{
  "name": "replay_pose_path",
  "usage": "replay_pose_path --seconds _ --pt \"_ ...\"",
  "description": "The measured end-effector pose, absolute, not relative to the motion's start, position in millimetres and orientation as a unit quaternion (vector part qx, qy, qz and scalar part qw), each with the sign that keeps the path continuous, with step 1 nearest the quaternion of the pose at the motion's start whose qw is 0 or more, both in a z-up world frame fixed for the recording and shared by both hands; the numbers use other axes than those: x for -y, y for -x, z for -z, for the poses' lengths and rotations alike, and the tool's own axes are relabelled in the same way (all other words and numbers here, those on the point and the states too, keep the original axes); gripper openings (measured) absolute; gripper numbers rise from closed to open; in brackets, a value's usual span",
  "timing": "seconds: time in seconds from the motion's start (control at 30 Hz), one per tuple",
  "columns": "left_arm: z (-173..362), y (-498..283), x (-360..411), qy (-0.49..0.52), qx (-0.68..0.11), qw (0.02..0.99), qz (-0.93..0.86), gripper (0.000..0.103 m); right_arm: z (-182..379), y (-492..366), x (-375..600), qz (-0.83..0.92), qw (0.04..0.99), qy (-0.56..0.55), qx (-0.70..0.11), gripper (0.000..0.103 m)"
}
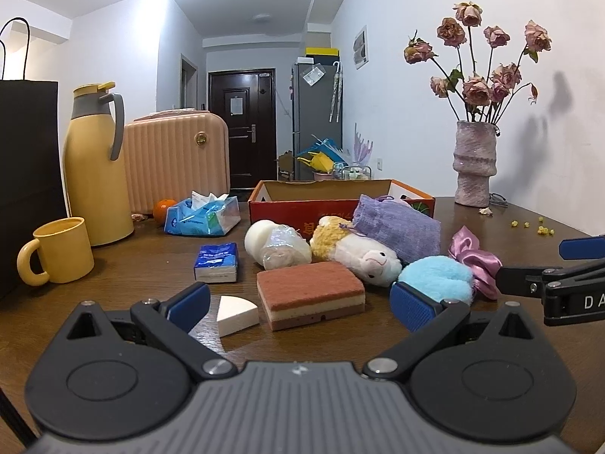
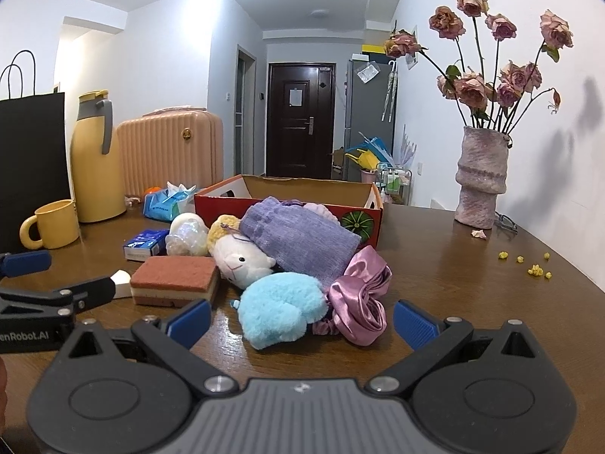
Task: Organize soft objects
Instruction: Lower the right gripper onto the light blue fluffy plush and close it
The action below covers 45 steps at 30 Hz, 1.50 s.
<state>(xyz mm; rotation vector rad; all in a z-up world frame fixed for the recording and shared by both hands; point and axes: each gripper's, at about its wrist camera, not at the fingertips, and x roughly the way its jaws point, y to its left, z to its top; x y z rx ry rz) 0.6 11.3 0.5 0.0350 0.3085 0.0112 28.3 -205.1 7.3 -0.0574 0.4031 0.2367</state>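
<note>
A heap of soft things lies on the wooden table in front of a red cardboard box. It holds a brown layered sponge, a white plush sheep, a purple knit pouch, a light blue fluffy puff, a pink satin scrunchie and a white wrapped roll. My left gripper stands open just short of the sponge. My right gripper stands open before the puff and scrunchie.
A white wedge sponge, blue tissue pack, tissue bag, yellow mug, yellow thermos, pink case and black paper bag stand left. A vase of dried roses stands right, with yellow bits nearby.
</note>
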Motion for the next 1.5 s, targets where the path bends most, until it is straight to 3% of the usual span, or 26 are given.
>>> replay_pose_path --seconds 0.4,0.97,1.5 --pt "2.9 -15.4 -22.6 -0.015 -0.157 0.987 -0.026 0.103 -4.8 -52.9 192.7 -0.135 0.967 0.05 -0.212 0.101" --pt "0.5 -38.4 -46.3 -0.018 -0.166 0.984 -0.054 0.103 9.1 -114.3 163.4 -0.163 0.947 0.104 -0.256 0.089" --pt "8.7 -57.6 -55.7 0.001 -0.206 0.977 -0.06 0.103 33.2 -145.8 154.8 -0.181 0.933 0.112 -0.29 0.092"
